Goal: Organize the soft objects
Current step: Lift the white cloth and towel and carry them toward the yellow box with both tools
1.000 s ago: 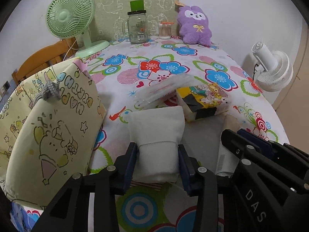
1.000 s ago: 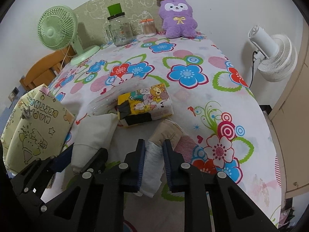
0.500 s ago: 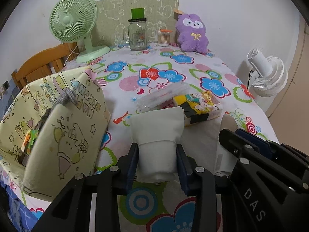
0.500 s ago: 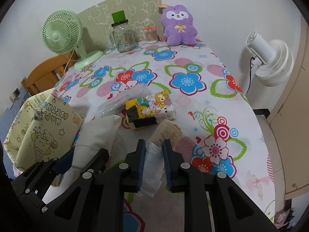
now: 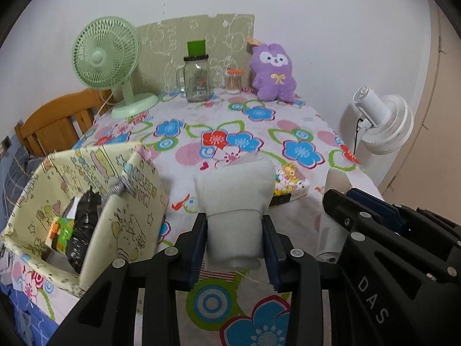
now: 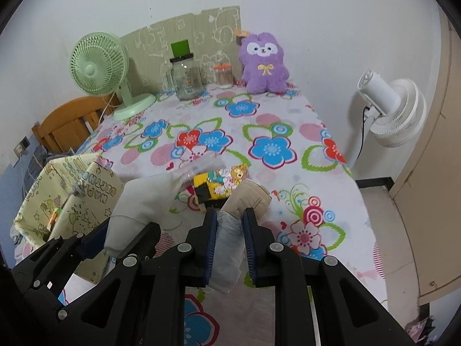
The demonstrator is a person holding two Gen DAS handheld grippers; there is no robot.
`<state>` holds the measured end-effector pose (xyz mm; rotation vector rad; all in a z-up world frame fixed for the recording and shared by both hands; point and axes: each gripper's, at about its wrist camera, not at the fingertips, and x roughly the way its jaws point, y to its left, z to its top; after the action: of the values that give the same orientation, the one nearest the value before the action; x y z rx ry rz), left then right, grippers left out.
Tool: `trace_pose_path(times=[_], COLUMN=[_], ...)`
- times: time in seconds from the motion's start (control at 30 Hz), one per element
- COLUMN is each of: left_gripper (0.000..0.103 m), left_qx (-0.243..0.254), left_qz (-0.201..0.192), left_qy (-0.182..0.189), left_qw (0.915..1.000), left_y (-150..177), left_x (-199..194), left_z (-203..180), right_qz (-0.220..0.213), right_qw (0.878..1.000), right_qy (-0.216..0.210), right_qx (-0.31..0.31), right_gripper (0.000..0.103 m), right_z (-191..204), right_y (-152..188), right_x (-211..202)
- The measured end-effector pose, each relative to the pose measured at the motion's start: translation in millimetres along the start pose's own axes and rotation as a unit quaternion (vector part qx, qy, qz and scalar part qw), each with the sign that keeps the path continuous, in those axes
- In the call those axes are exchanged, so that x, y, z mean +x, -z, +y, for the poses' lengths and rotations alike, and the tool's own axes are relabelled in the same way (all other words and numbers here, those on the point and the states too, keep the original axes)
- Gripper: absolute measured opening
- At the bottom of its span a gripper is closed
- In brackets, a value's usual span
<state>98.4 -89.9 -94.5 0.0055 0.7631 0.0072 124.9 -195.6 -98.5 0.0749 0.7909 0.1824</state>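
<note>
Two soft bundles now hang clear of the floral tablecloth [image 5: 299, 121], lifted beside the yellow fabric bin [image 5: 86, 210]: your left gripper [image 5: 234, 238] has just squeezed tighter on the white roll [image 5: 234, 199], your right gripper [image 6: 230, 235] pinches what looks like a grey-and-beige cloth [image 6: 230, 230]. Bin next, probably.

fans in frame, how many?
2. Green desk fan stands on the table's far-left corner; white fan stands on the floor off the table's right edge. None seems hidden.
</note>
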Motion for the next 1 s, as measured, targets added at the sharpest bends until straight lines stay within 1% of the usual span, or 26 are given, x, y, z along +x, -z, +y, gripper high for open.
trace_pose_path(times=[0.53,1.0], left_gripper=[0.036,0.036], left_qx=[0.024,0.042], left_qz=[-0.036,-0.061], left_qy=[0.02,0.027], left_qw=[0.9989,0.9969], left_y=[-22.4,-35.3], left_x=[-34.3,-59.8], left_z=[3.6,17.0], right_qz=[-0.039,-0.064], right_qw=[0.999,0.998], right_qy=[0.013,0.007], right_qx=[-0.01,-0.024], right_gripper=[0.022,0.022], right_z=[12.3,32.9], right_y=[-18.8,-31.6], right_x=[-35.8,-61.1])
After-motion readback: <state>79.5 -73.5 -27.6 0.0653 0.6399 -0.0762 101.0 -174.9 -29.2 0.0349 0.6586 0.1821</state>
